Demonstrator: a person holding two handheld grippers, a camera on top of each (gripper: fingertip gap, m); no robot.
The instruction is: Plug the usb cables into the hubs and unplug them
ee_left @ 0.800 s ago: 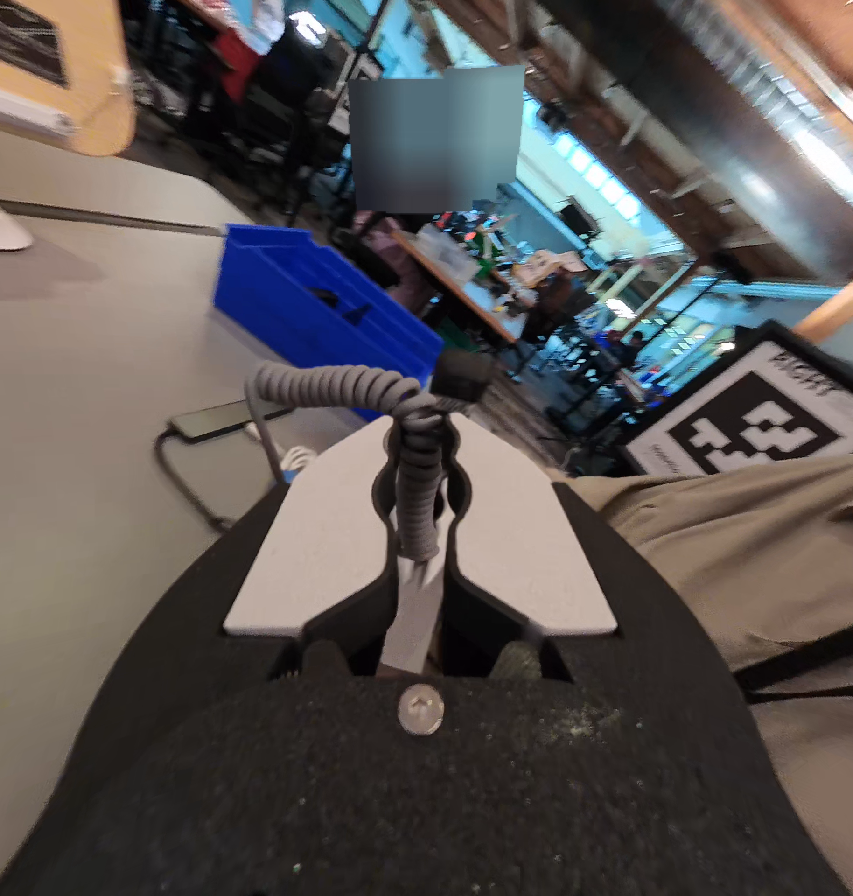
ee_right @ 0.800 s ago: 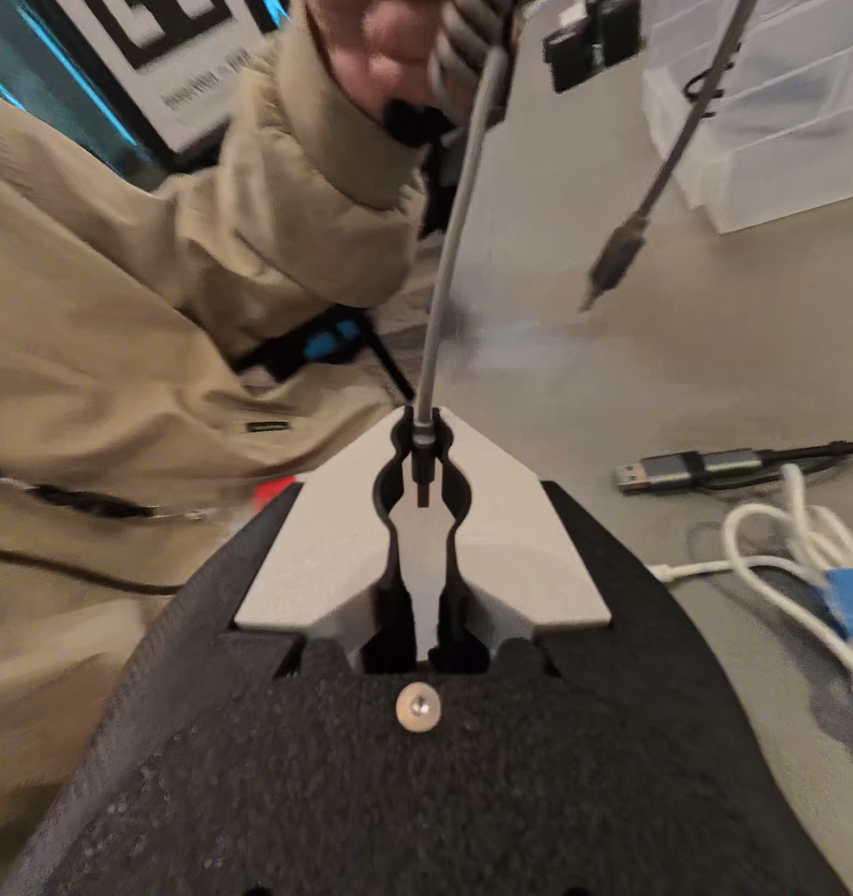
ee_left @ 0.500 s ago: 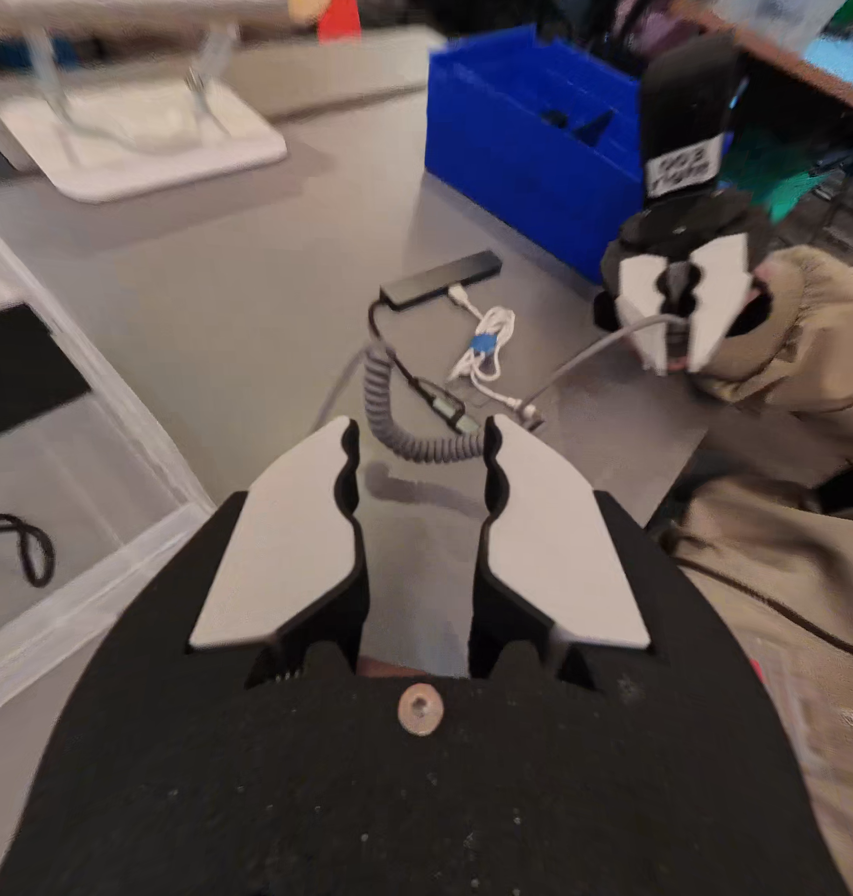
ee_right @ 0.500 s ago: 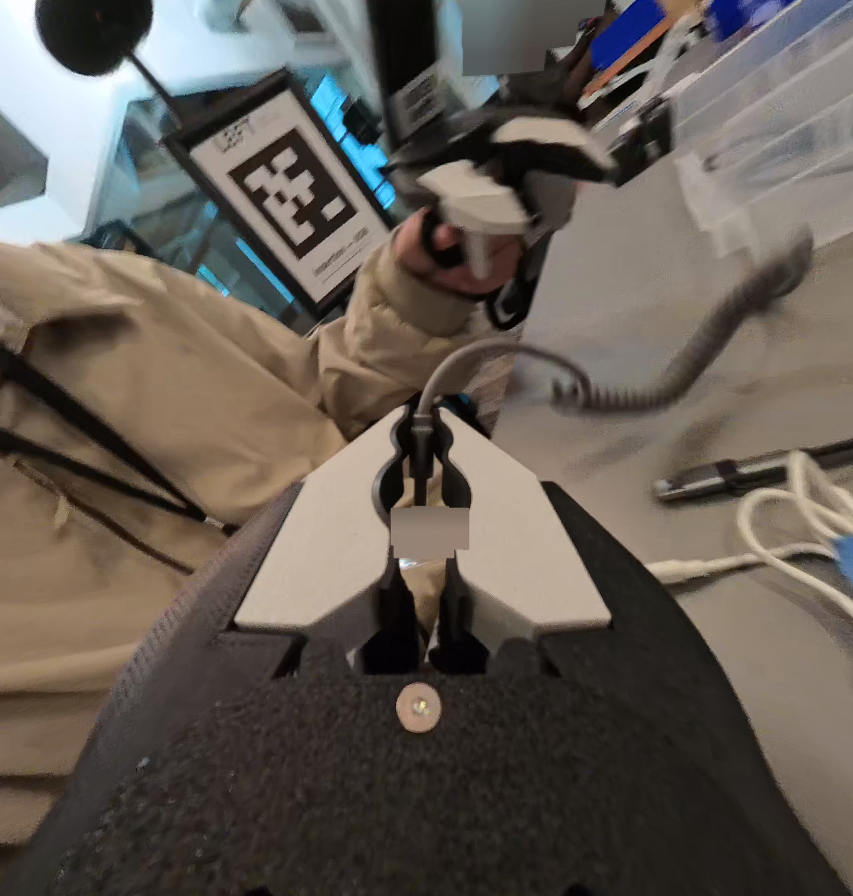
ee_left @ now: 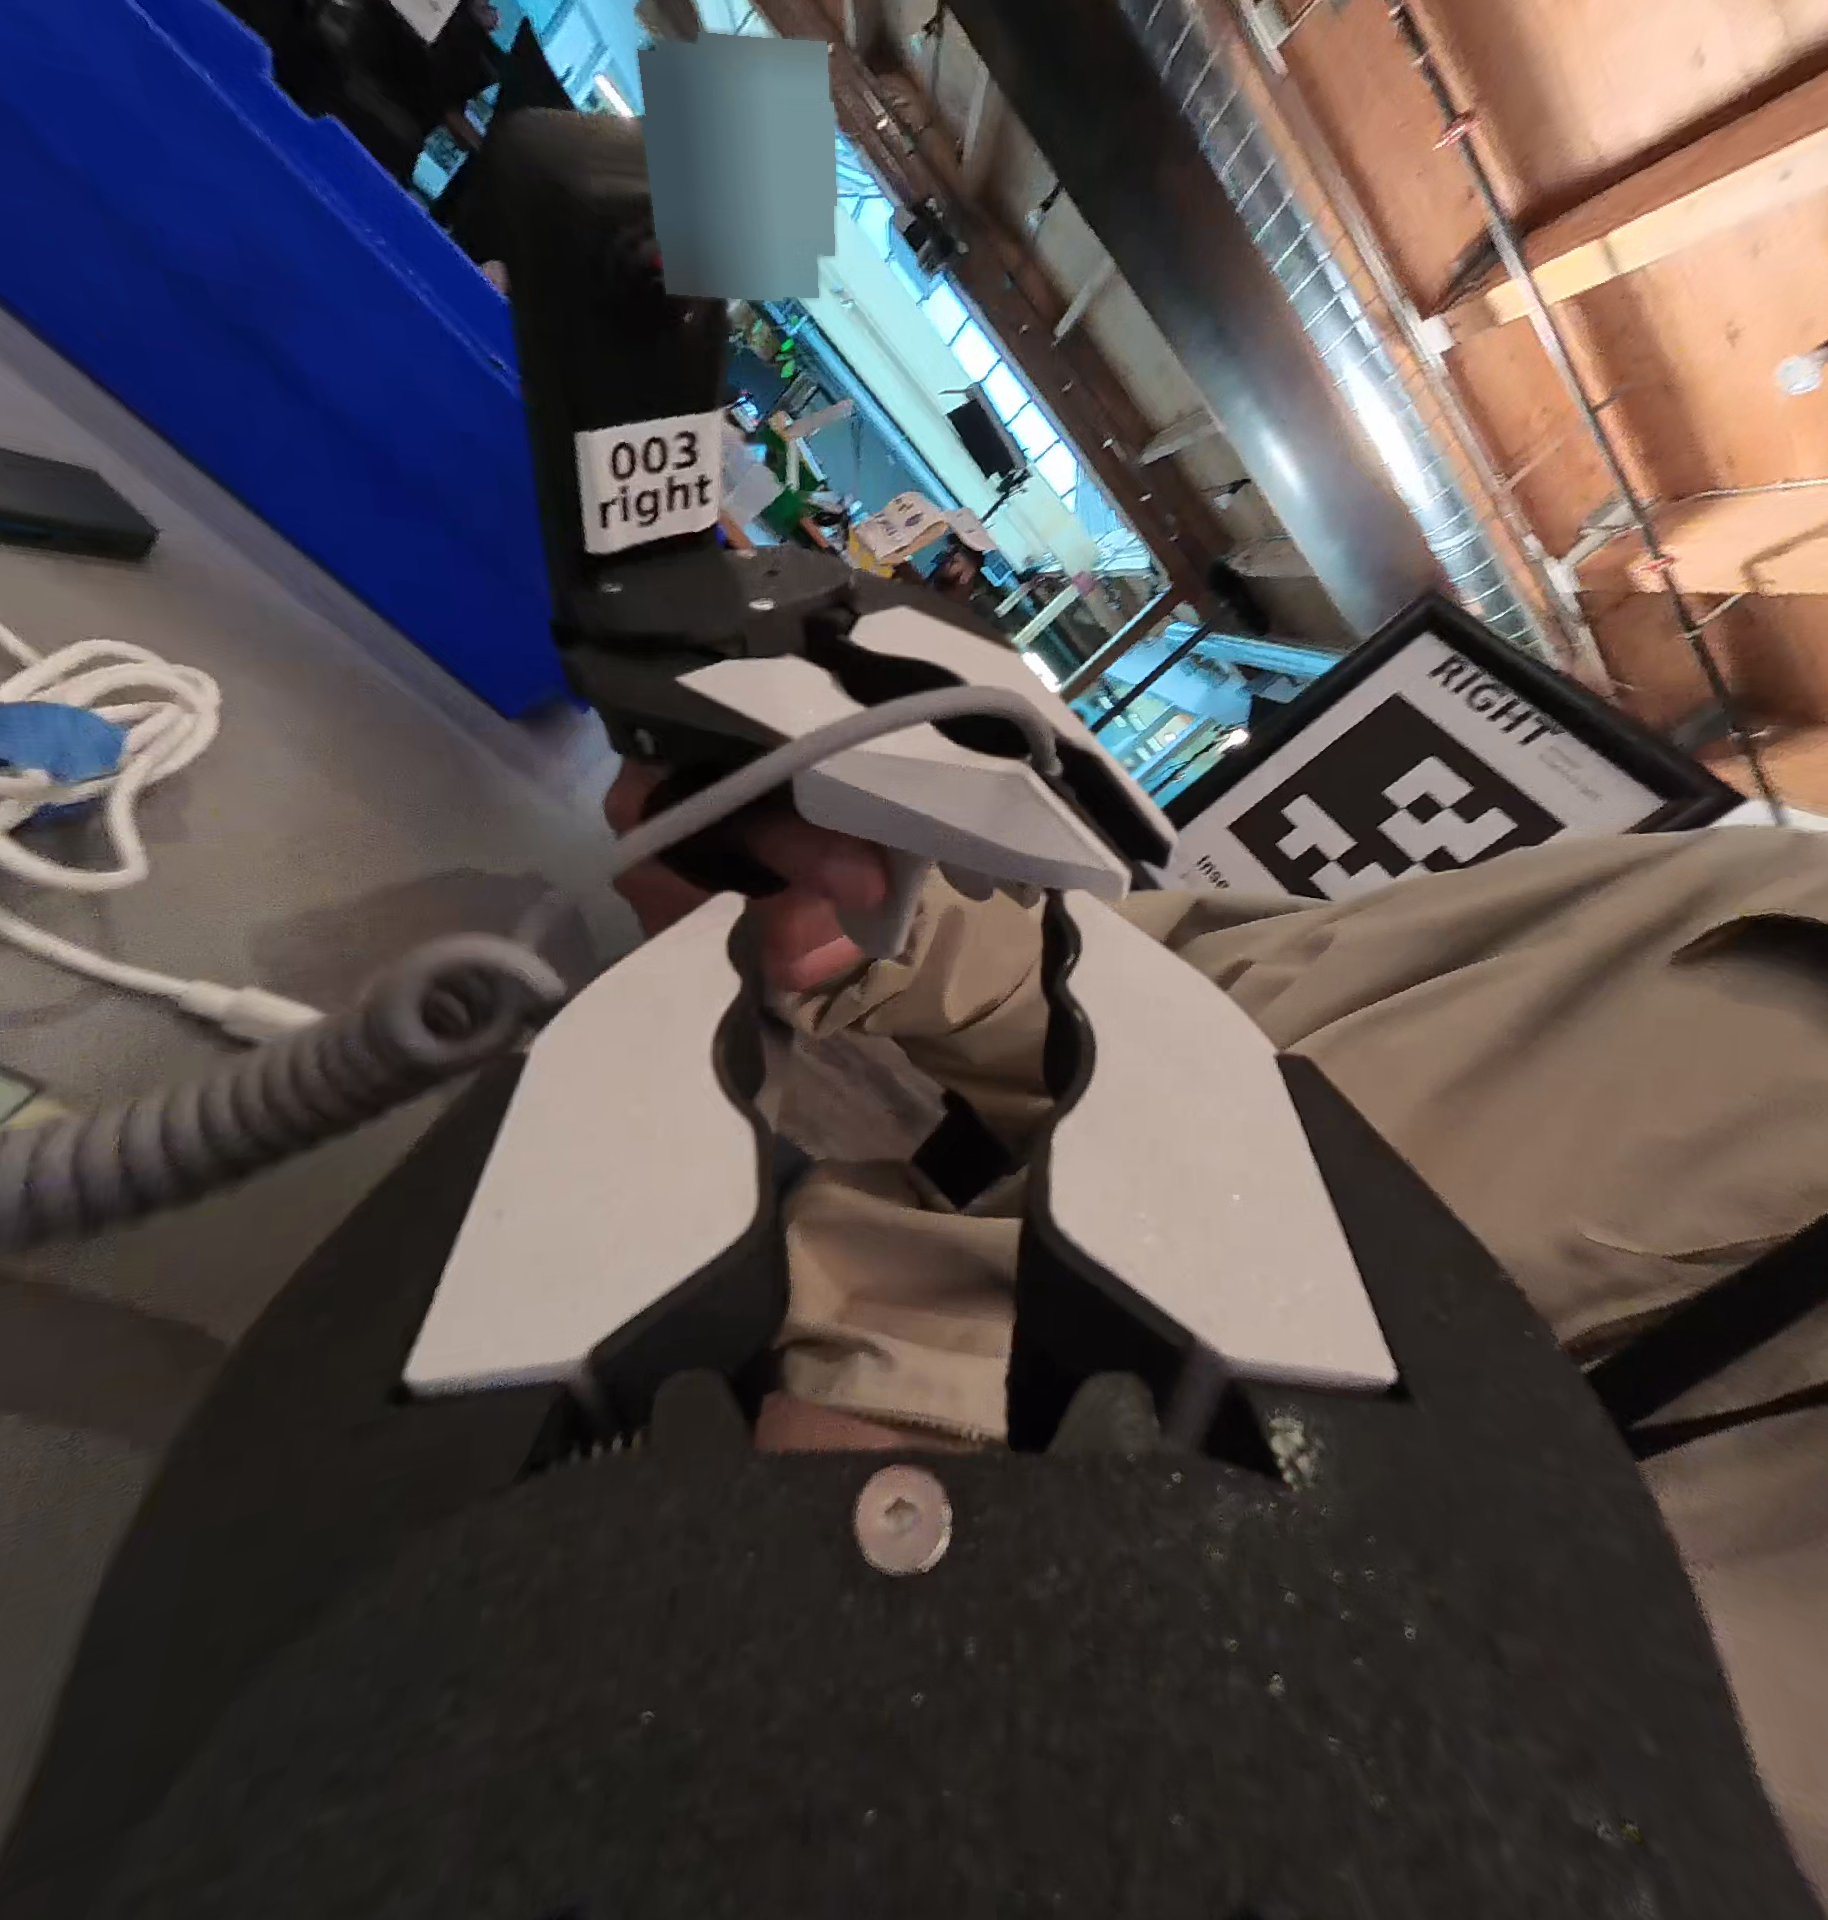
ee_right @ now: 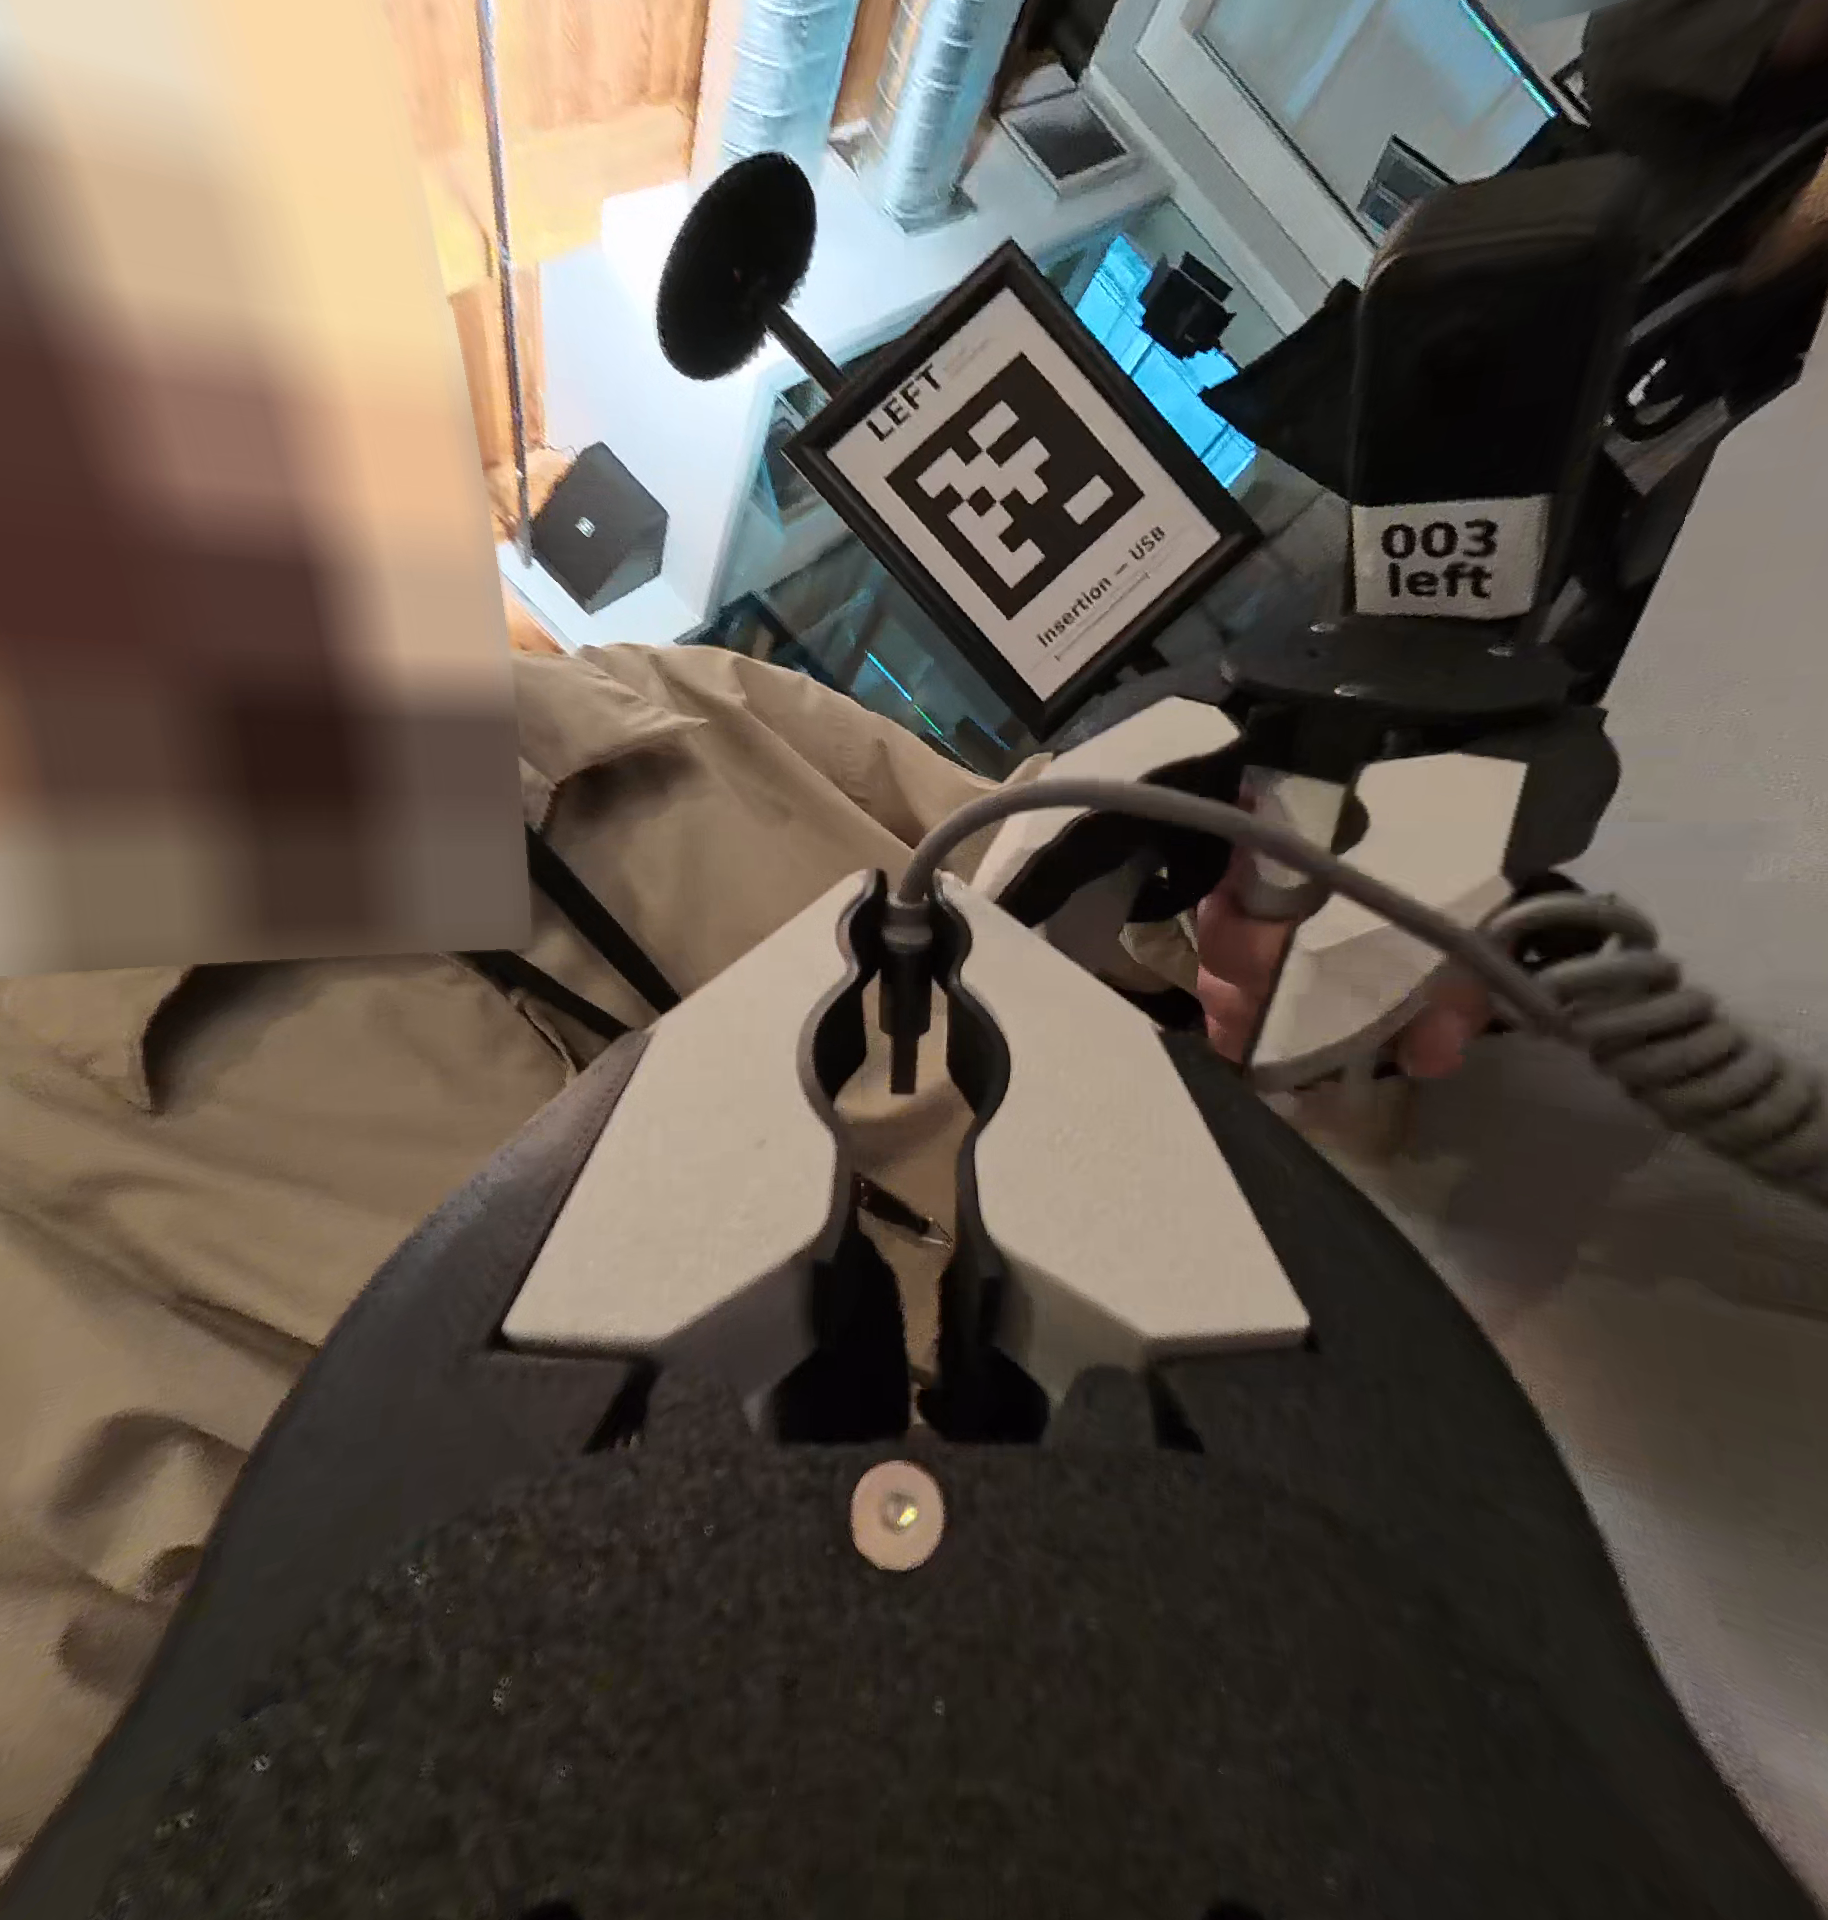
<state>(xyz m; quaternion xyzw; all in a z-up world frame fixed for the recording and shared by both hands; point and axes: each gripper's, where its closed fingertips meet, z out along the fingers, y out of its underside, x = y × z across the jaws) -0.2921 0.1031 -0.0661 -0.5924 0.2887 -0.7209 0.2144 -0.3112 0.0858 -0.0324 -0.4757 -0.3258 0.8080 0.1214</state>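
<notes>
In the right wrist view my right gripper (ee_right: 905,896) is shut on the dark plug (ee_right: 902,997) of a grey USB cable (ee_right: 1097,805), plug tip pointing back toward the camera. The cable arcs right into a grey coiled section (ee_right: 1679,1049). My left gripper (ee_right: 1294,831) is close in front of it, open. In the left wrist view my left gripper (ee_left: 894,935) is open and empty, facing the right gripper (ee_left: 1055,769), which holds the grey cable (ee_left: 785,764). The coiled section (ee_left: 224,1122) lies at the left. A black hub (ee_left: 37,509) lies on the grey table (ee_left: 370,831).
A bundled white cable (ee_left: 68,748) with a blue tie lies on the table at the left, and a blue bin (ee_left: 266,312) stands behind it. Framed marker boards (ee_left: 1409,810) (ee_right: 1014,520) stand nearby. The person's beige jacket (ee_right: 266,1143) fills the space beside both grippers. To the black hub (ee_left: 37,509): left tips about 25 centimetres, right tips about 30 centimetres.
My left gripper has let go of the coiled cable, opened, and turned toward the right gripper. The right gripper stays shut on the plug and has swung toward the left one.
</notes>
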